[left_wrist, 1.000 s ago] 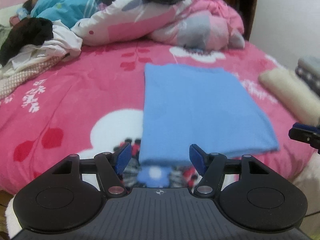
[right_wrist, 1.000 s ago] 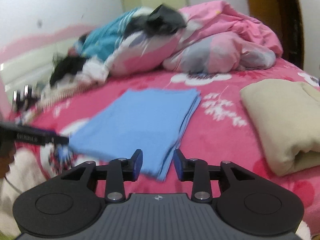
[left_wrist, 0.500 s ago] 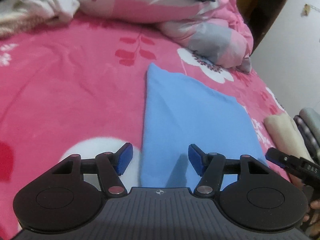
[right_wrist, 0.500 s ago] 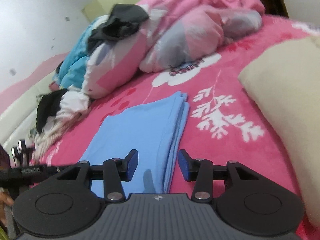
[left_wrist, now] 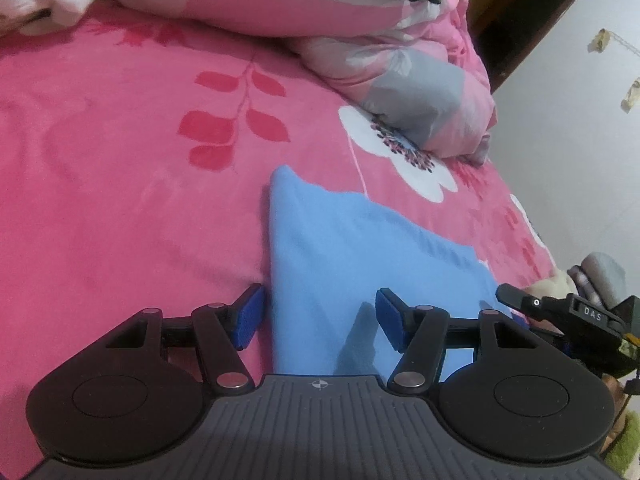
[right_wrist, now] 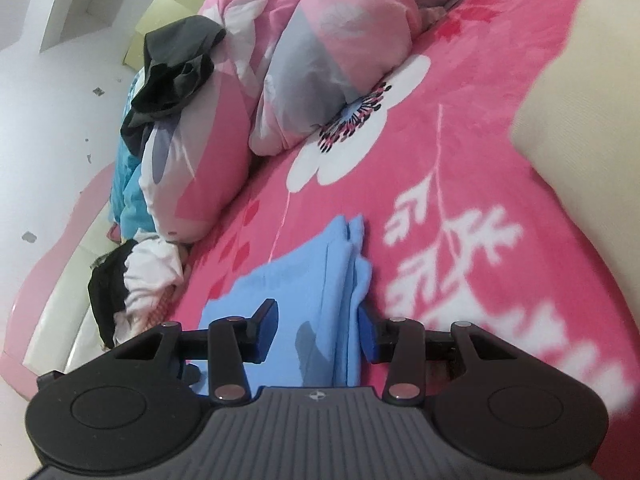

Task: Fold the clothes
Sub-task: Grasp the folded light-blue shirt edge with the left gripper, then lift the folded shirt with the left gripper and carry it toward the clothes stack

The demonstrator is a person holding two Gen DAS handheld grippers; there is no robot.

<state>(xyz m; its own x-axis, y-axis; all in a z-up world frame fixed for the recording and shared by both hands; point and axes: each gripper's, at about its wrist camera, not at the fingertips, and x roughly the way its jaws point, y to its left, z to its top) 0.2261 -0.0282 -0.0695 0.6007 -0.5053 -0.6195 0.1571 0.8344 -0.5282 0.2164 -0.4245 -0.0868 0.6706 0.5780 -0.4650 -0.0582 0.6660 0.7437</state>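
The near end of the folded light-blue cloth garment point(left_wrist: 352, 264) runs under each gripper's black body, so neither view shows its closest edge. In the left wrist view it lies at centre on the pink fleece bedspread with white flowers point(left_wrist: 120, 152). The left gripper point(left_wrist: 318, 318) has its blue pads well apart, one off the garment's left edge over the bedspread, the other above the blue cloth; nothing is pinched. Whether the pads touch the fabric cannot be told.

At the right edge of that view part of the right gripper point(left_wrist: 568, 316) pokes in, cut off by the frame, with a grey folded thing behind it too small to make out.

In the right wrist view the right gripper point(right_wrist: 316, 330) has just been narrowing, its pads straddling the garment's layered right edge point(right_wrist: 352, 280) with gaps on both sides. A blurred cream folded cloth point(right_wrist: 584, 112) is cut off at upper right. The rumpled pink-and-grey quilt point(right_wrist: 320, 60) fills the top, a dark grey garment point(right_wrist: 176, 68) draped on it at upper left, and a black-and-white clothes heap point(right_wrist: 132, 284) at left.
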